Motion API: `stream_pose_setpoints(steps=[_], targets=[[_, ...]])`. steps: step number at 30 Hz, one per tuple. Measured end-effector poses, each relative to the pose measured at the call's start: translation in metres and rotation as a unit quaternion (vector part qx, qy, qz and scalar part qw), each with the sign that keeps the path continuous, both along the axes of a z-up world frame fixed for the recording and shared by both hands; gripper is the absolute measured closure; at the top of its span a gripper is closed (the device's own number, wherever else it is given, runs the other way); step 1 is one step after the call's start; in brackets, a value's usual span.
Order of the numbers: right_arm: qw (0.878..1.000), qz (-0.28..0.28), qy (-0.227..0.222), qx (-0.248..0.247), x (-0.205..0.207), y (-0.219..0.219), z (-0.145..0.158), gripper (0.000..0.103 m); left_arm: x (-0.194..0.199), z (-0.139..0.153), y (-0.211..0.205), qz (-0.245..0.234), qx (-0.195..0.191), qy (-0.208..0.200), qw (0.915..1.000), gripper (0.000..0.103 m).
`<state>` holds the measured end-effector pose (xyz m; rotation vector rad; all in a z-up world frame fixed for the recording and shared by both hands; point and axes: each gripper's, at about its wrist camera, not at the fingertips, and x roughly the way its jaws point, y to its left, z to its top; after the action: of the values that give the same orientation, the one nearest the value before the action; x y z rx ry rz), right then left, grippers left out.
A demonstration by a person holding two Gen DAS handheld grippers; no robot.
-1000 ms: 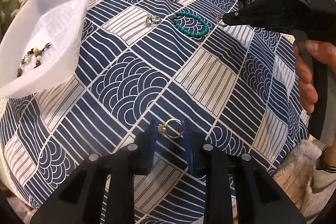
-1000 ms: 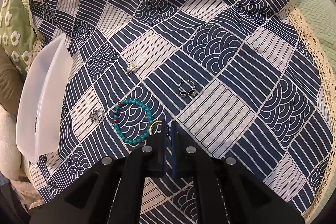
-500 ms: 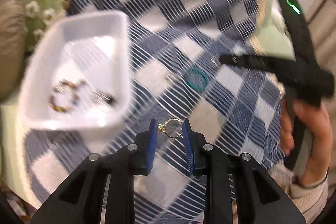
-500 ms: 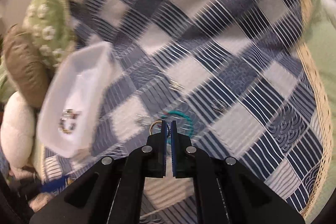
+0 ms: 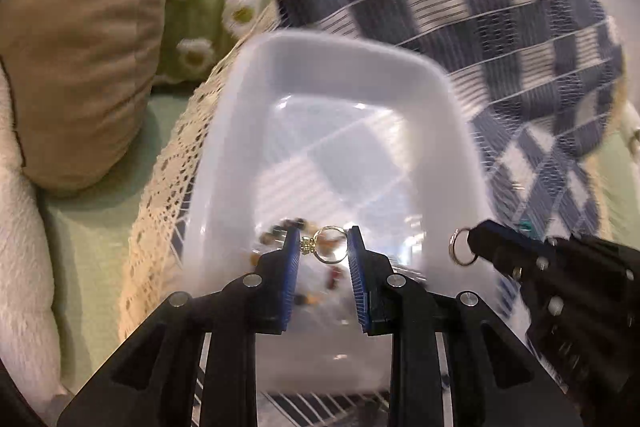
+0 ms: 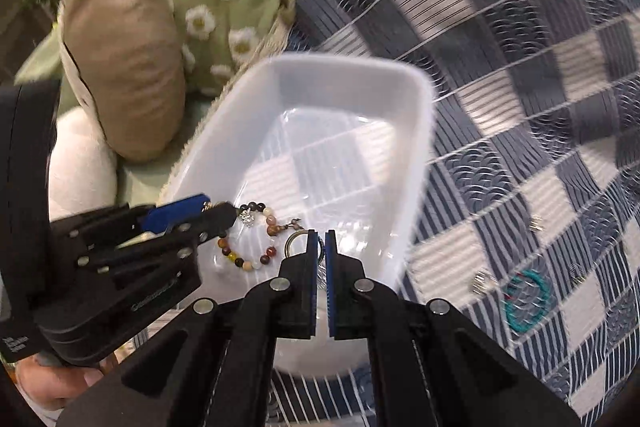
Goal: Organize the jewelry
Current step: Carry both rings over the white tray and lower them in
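We hold a gold ring (image 5: 329, 244) pinched across its band in the left hand-held gripper (image 5: 323, 247), above the white plastic tray (image 5: 456, 115). The right hand-held gripper (image 6: 319, 247), nearly closed, grips a plain ring (image 6: 294, 243) by its edge over the same tray. Both rings are light, stiff and slippery, likely to bounce when released.

The white tray (image 6: 416, 131) stands open-topped, its far half bare and free; a beaded bracelet (image 6: 248, 243) lies in its near end; the left gripper (image 6: 218, 217) and right gripper (image 6: 320, 247) crowd that same end; cushions (image 6: 120, 67) press close left of the tray; patterned cloth (image 6: 540, 107) right of it lies mostly open, save a teal bracelet (image 6: 526, 301).
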<state>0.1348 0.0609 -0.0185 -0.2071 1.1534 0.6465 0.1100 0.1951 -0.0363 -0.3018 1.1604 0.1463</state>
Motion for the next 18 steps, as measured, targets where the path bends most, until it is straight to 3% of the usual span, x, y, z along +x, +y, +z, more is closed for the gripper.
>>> stream_pose_setpoints(steps=[7, 18], targets=[[0.999, 0.007, 0.013, -0.03, 0.004, 0.017, -0.041, 0.098, 0.015, -0.027, 0.005, -0.011, 0.008, 0.033, 0.9994, 0.08], [0.999, 0.001, 0.022, -0.034, 0.008, 0.011, -0.046, 0.097, 0.023, -0.033, 0.006, -0.001, 0.013, 0.044, 0.9989, 0.08]])
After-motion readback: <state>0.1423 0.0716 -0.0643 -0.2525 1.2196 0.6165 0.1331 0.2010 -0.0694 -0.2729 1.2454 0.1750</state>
